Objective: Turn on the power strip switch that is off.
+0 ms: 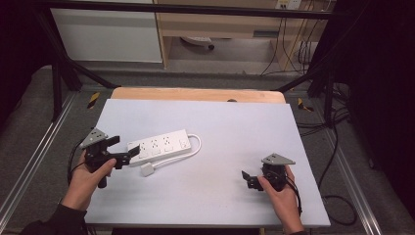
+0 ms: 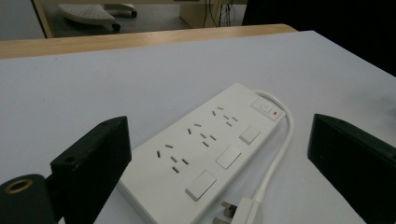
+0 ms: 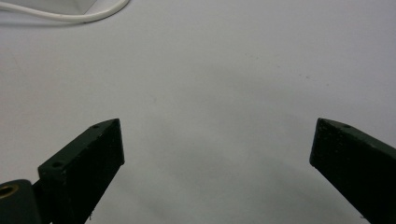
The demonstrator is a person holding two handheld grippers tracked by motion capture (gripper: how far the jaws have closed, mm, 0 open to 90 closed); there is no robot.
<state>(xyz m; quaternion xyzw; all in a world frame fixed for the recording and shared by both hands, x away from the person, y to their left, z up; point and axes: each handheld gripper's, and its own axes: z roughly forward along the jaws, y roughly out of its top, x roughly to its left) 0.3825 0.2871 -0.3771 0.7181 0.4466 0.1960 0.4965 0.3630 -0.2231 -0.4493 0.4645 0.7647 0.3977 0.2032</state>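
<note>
Item: power strip [image 1: 160, 145], white, laid flat on the pale tabletop [image 1: 230, 127]. It is taken as the landmark for all entries below. Three socket groups and three rocker switches are seen on its top face in the left claw view, with a small switch and a red light at the far end. In the high view it is placed left of the tabletop's middle, its long side slightly slanted.

Item: cord [image 1: 195, 145], white. It is looped out from the right end of the power strip and led back along its near side.

Item: plug [image 1: 147, 169], white, at the cord's end. It is laid on the tabletop just in front of the power strip's left half, close beside it. Its metal pins are seen in the left claw view.

Item: left claw [image 1: 125, 155], held in a hand [image 1: 88, 178]. It is positioned at the left end of the power strip. Its jaws are spread wide and nothing is gripped between them; in its own view the power strip's near end is framed between the jaws. Contact with the strip cannot be told.

Item: right claw [image 1: 248, 178], held in the other hand [image 1: 281, 196]. It is kept well apart from the power strip, to its right and nearer the tabletop's front edge. Its jaws are spread wide over bare tabletop and nothing is held.
</note>
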